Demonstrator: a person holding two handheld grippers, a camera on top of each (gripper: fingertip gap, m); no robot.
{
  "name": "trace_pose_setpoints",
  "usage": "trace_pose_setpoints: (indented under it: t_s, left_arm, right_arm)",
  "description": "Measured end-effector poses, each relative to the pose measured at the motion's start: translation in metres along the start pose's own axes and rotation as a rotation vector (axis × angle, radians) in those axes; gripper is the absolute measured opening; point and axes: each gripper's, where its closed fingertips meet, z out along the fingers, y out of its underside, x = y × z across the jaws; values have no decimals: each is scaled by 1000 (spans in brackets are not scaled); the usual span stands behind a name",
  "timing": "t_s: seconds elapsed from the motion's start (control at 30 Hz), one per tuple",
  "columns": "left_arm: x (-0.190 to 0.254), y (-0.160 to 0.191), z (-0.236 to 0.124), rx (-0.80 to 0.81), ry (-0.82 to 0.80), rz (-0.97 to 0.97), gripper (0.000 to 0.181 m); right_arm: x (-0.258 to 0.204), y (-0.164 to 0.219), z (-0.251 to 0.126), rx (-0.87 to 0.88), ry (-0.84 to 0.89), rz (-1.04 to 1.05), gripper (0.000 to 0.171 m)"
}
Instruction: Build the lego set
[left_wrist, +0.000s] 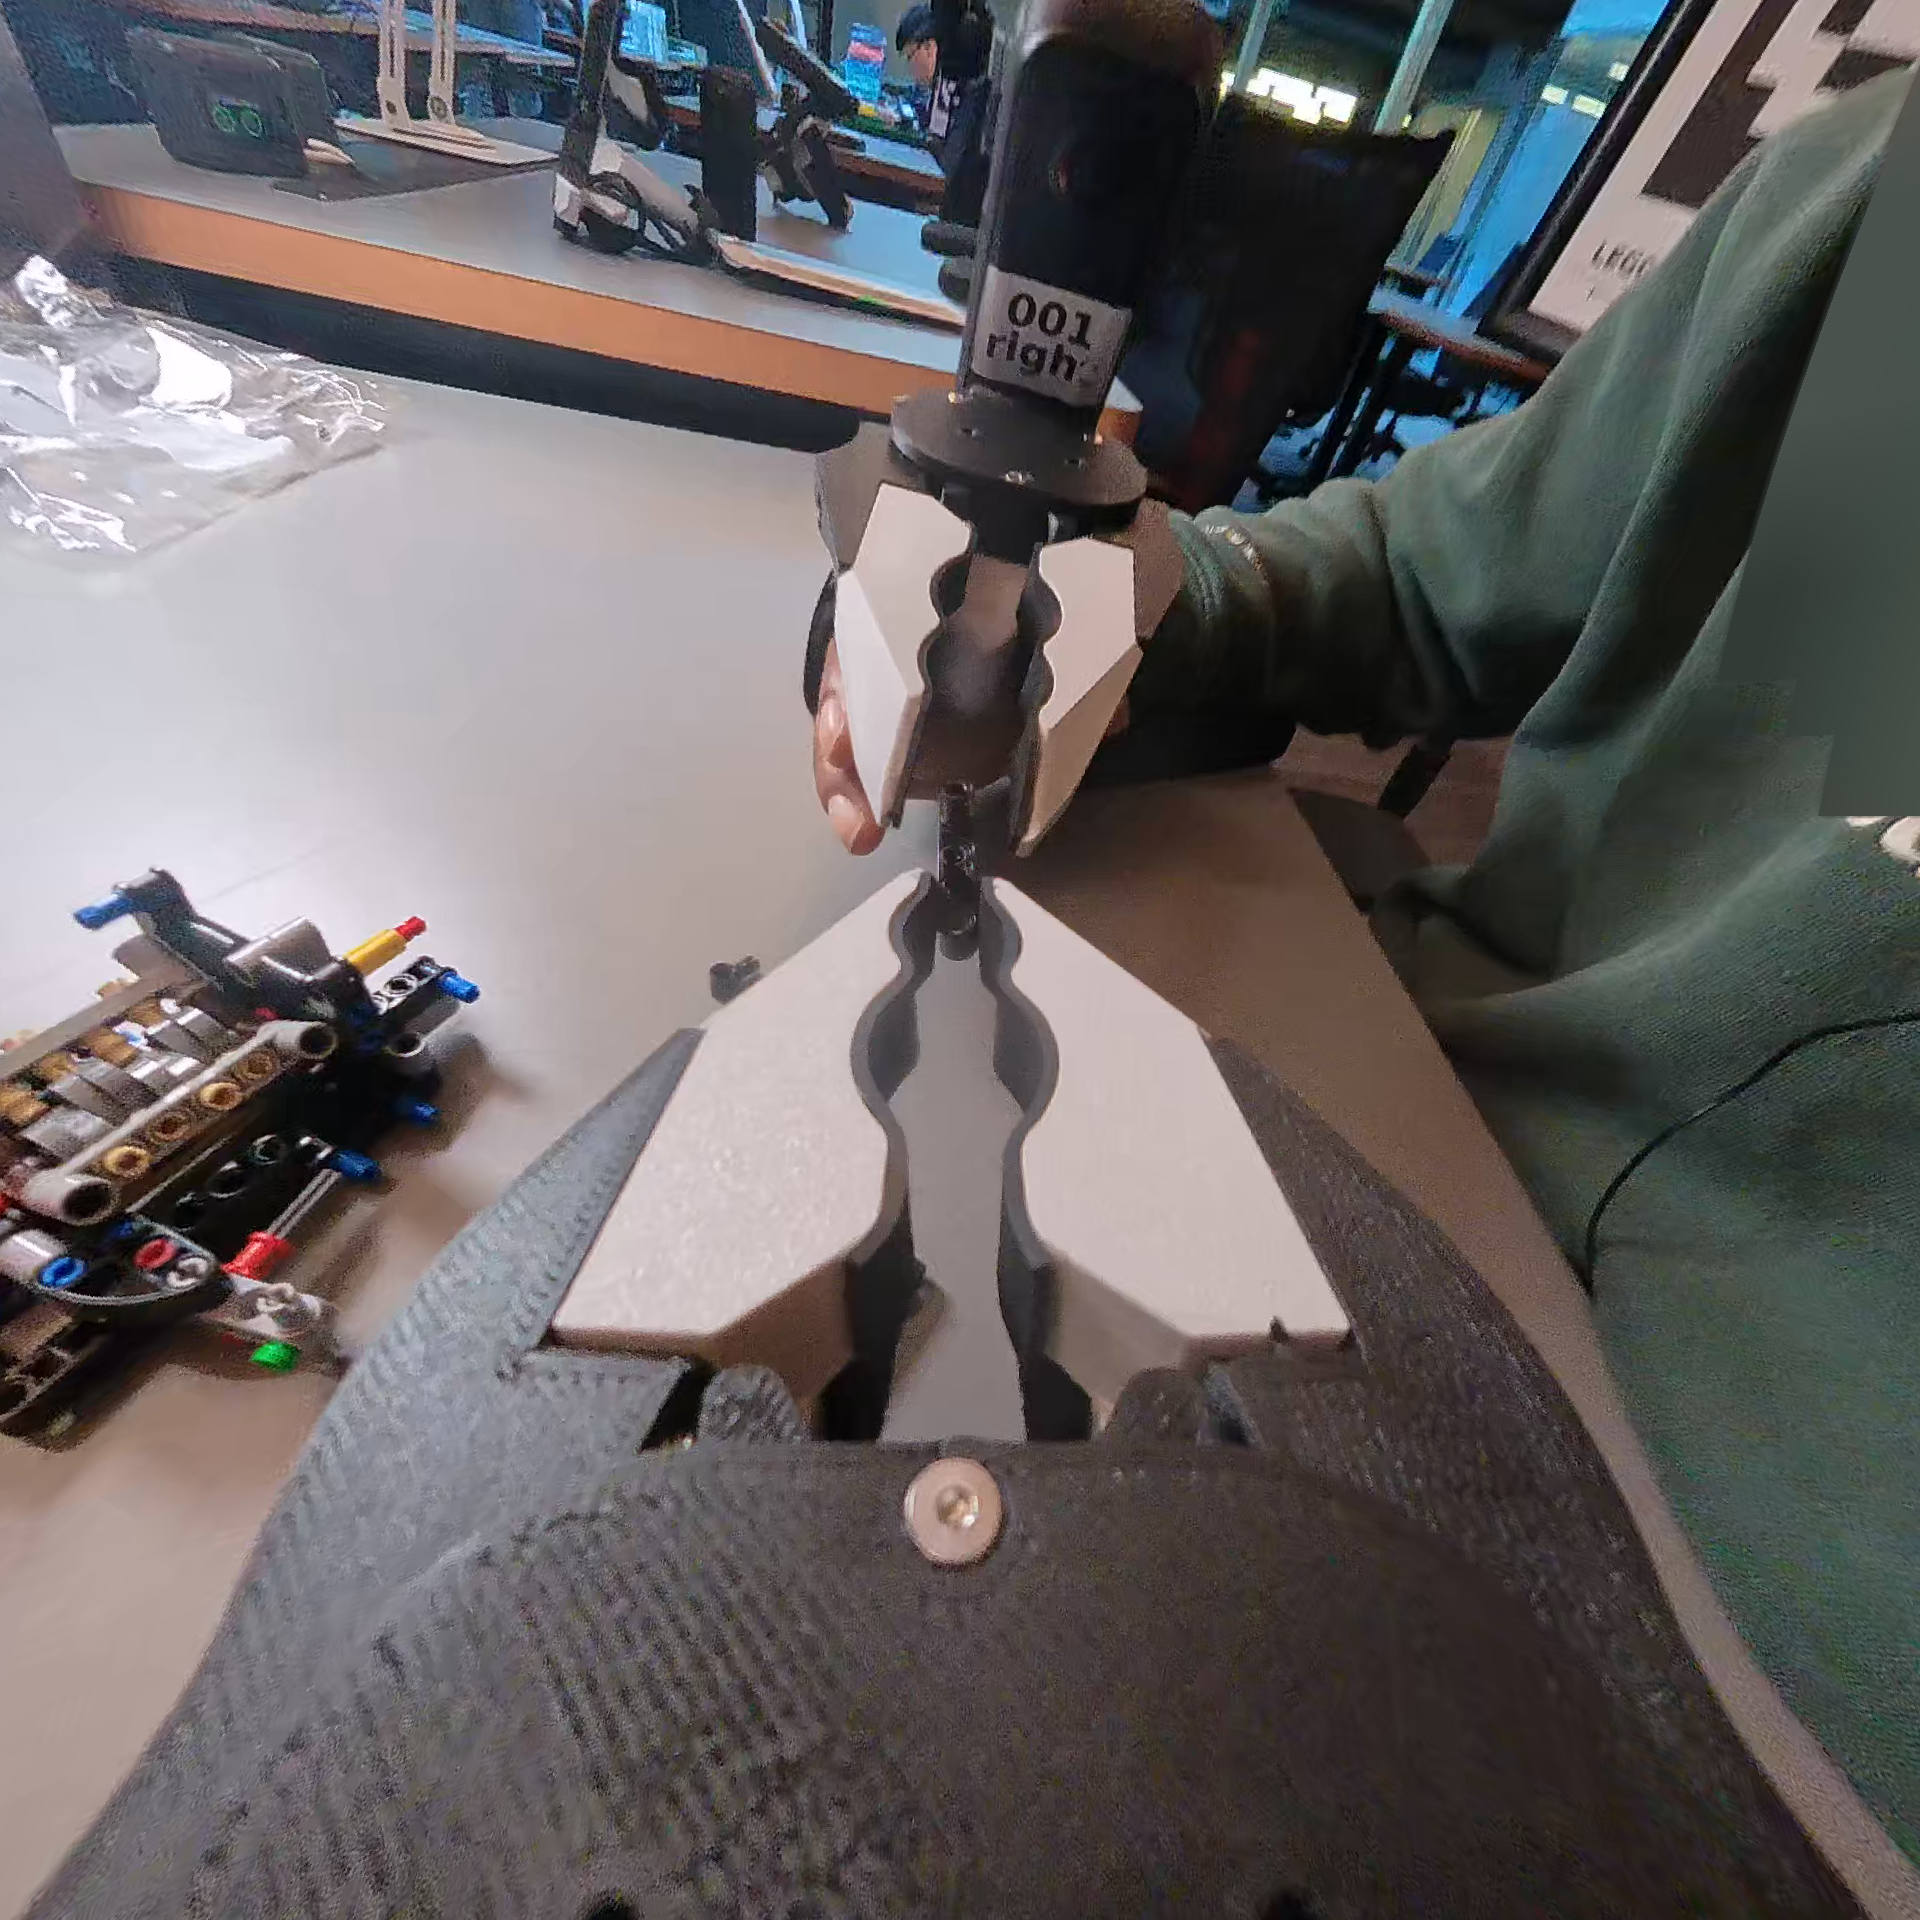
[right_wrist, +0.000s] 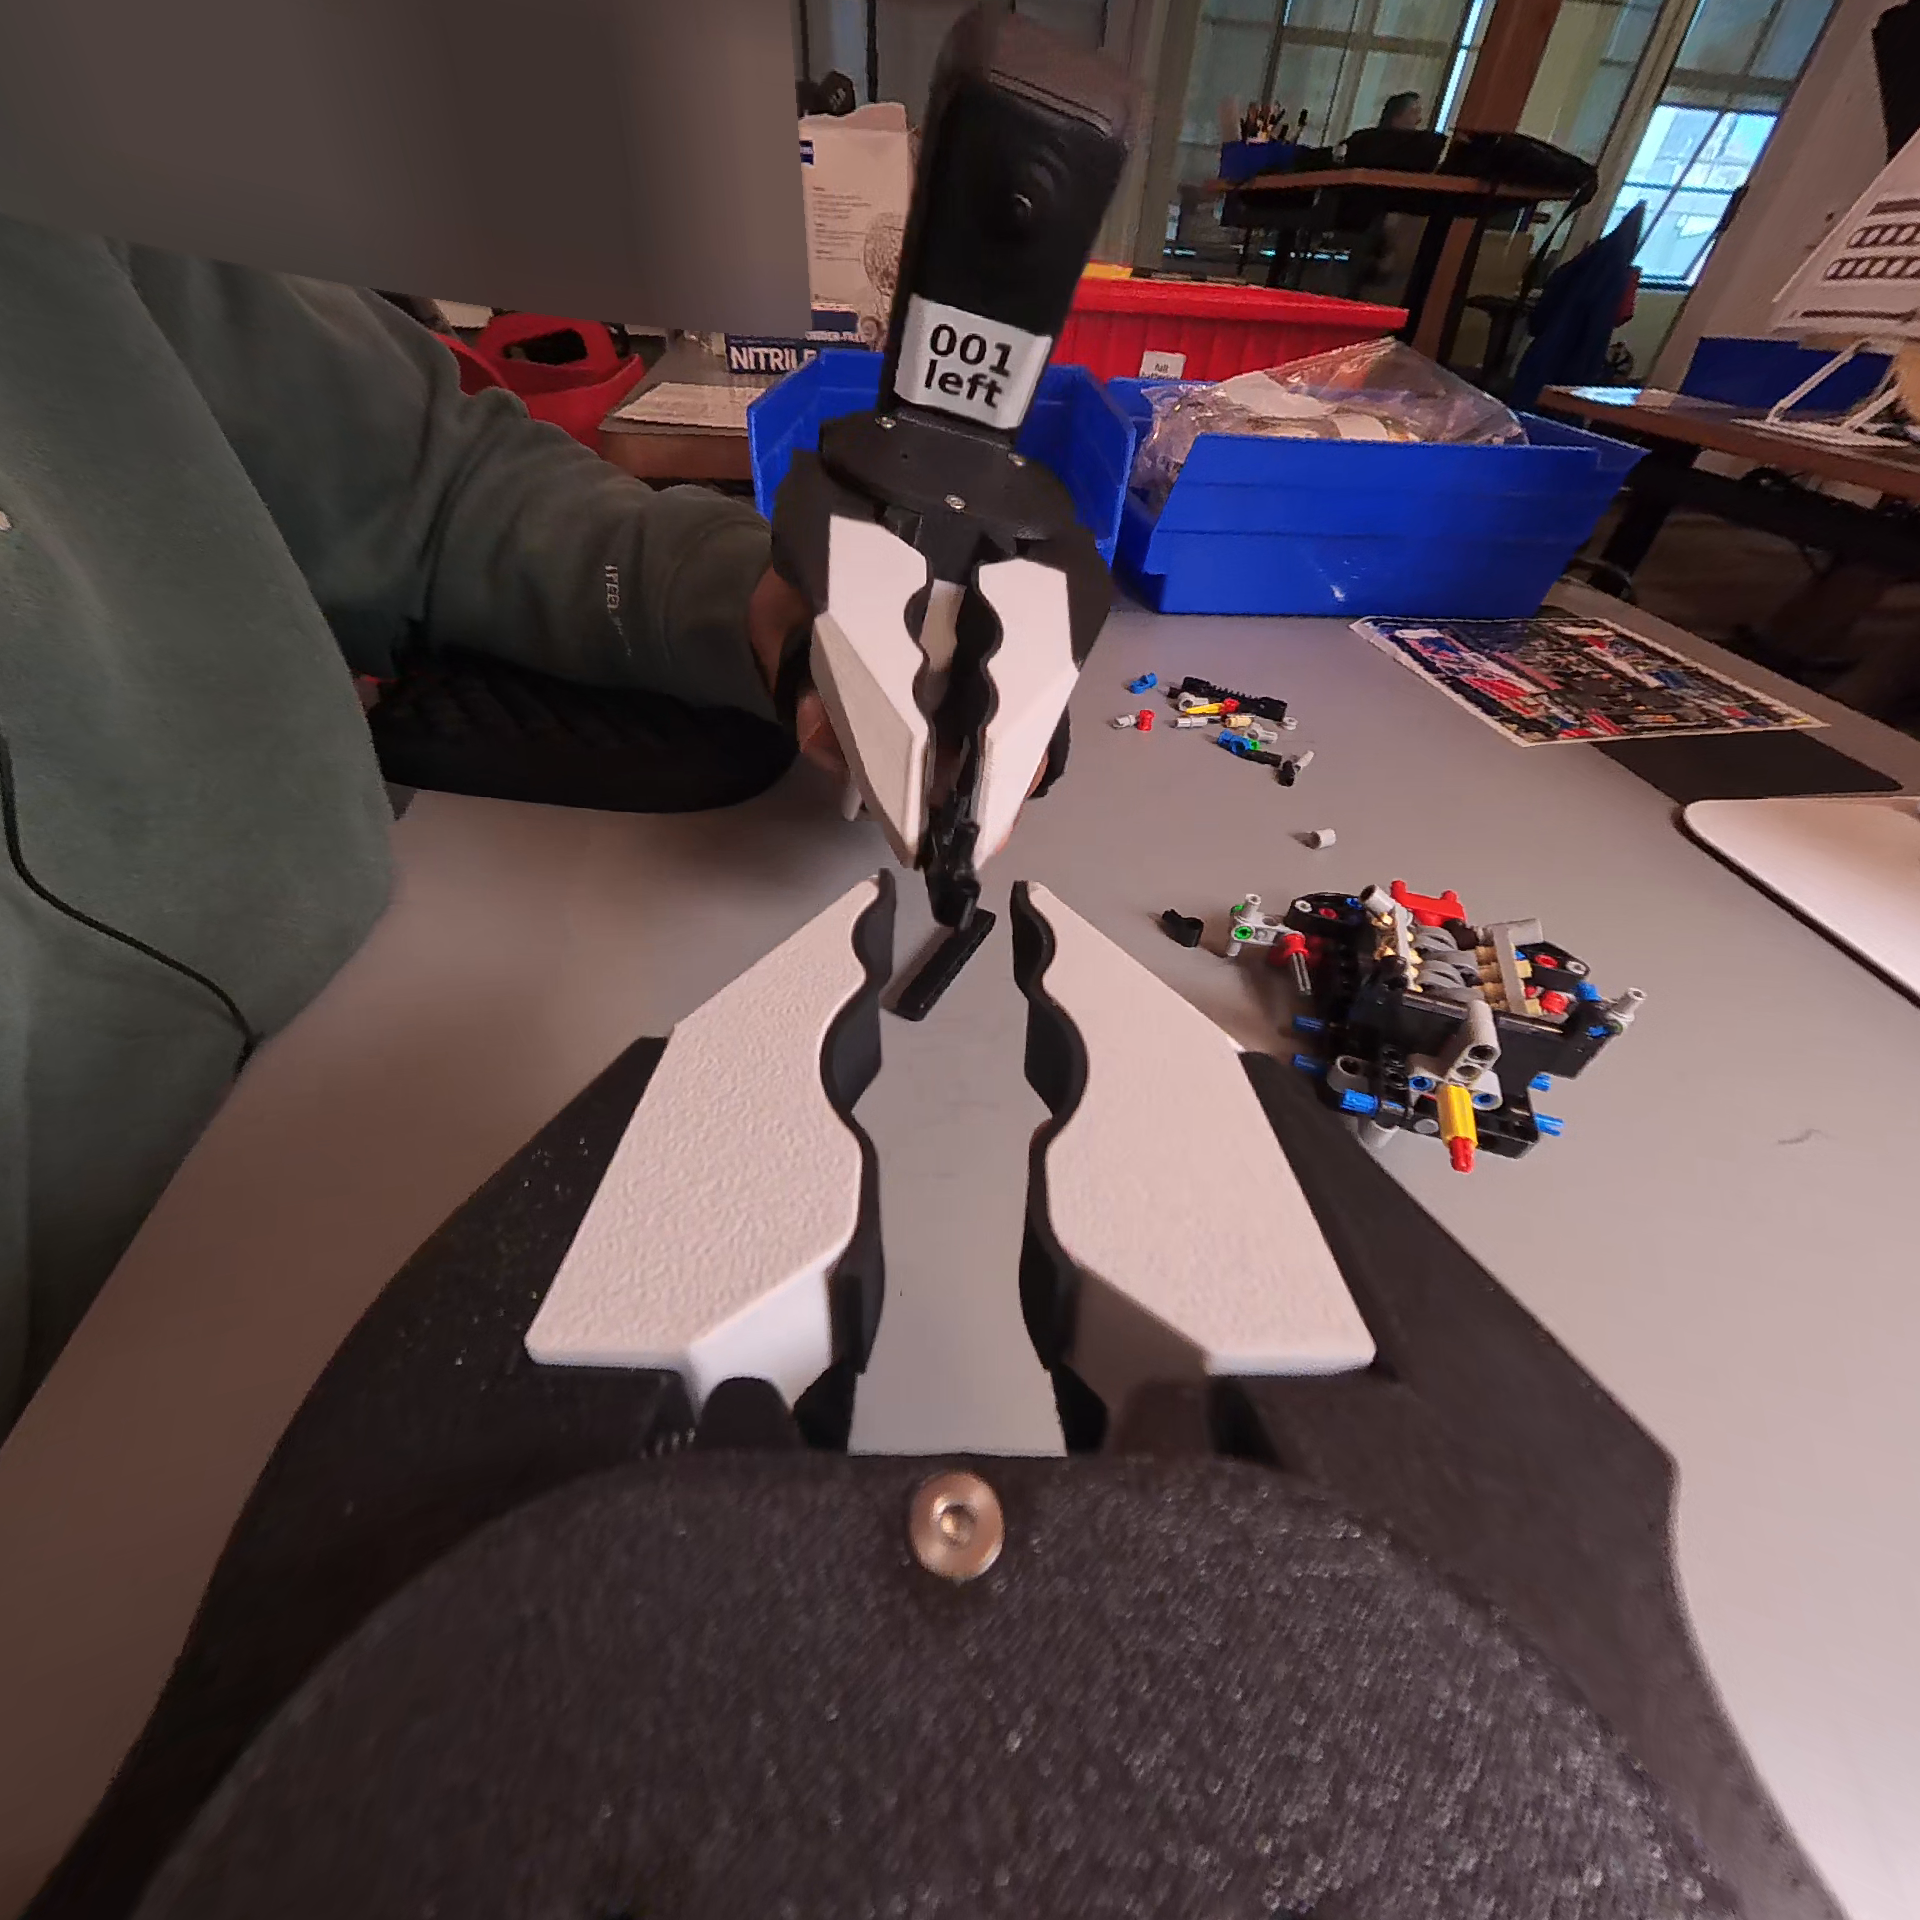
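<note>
Over table: left hand-held gripper (right_wrist: 951, 831) pinches black piece (right_wrist: 954, 883); right hand-held gripper (right_wrist: 951, 894) spread, visible only right view.

Quantities visible: two grippers, left gripper (right_wrist: 951, 842) and right gripper (left_wrist: 956, 821); one partly built lego assembly (right_wrist: 1434, 1018); one instruction sheet (right_wrist: 1579, 675); three blue bins (right_wrist: 1382, 520); one cluster of loose small parts (right_wrist: 1216, 717), number indeterminate.

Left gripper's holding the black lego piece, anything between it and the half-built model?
Only a small loose black part, lying on the table just short of the half-built model. Otherwise nothing visible stands between the model and the black lego piece in the left gripper.
</note>
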Motion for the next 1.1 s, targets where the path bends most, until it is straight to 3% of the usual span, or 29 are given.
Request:
trace_pose_setpoints:
  t_s: [0.37, 1.1]
  left_arm:
    - [1, 3, 3, -43, -65, 146, 6]
    - [4, 1, 3, -8, -32, 112, 6]
  right_arm:
    - [-2, 5, 2, -39, 6, -33, 7]
    - [-5, -1, 0, 14, -7, -46, 6]
